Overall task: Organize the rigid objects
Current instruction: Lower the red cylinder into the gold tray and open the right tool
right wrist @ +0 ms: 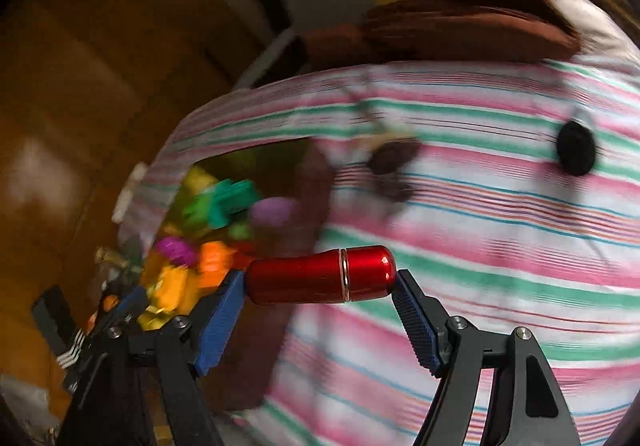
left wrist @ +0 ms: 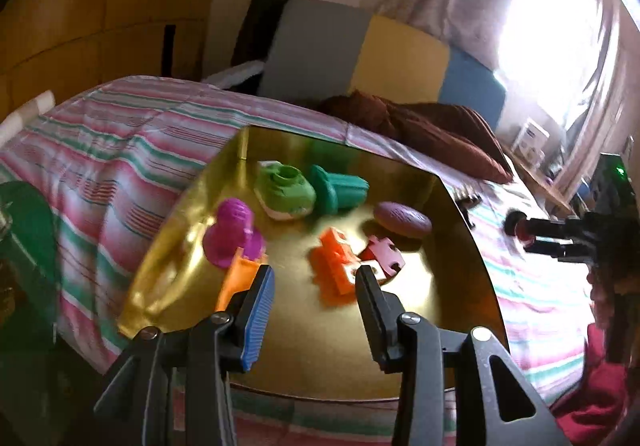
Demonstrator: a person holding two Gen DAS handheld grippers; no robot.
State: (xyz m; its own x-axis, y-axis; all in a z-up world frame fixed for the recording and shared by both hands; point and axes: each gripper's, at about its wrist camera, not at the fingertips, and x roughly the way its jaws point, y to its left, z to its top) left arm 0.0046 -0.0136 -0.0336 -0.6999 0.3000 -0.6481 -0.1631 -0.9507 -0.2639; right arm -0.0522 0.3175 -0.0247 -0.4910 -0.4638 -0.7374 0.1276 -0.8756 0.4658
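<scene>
A gold tray (left wrist: 432, 310) lies on the striped bed and holds several plastic toys: a green shoe (left wrist: 286, 192), a teal piece (left wrist: 340, 190), a magenta piece (left wrist: 232, 234), an orange block (left wrist: 332, 270), a purple oval (left wrist: 402, 220) and a pink puzzle piece (left wrist: 386, 256). My left gripper (left wrist: 314, 274) is open and empty above the tray's near side. My right gripper (right wrist: 320, 280) is shut on a red metal cylinder (right wrist: 320, 274), held endwise between the pads above the bed right of the tray (right wrist: 316, 182). It shows at the right of the left wrist view (left wrist: 532, 232).
The striped bedcover (right wrist: 480, 206) carries a black round object (right wrist: 576, 152) and a small dark object (right wrist: 390, 162). A brown cloth (left wrist: 432, 130) and coloured cushions (left wrist: 400, 58) lie at the bed's far end. A wooden wardrobe (left wrist: 100, 6) stands left.
</scene>
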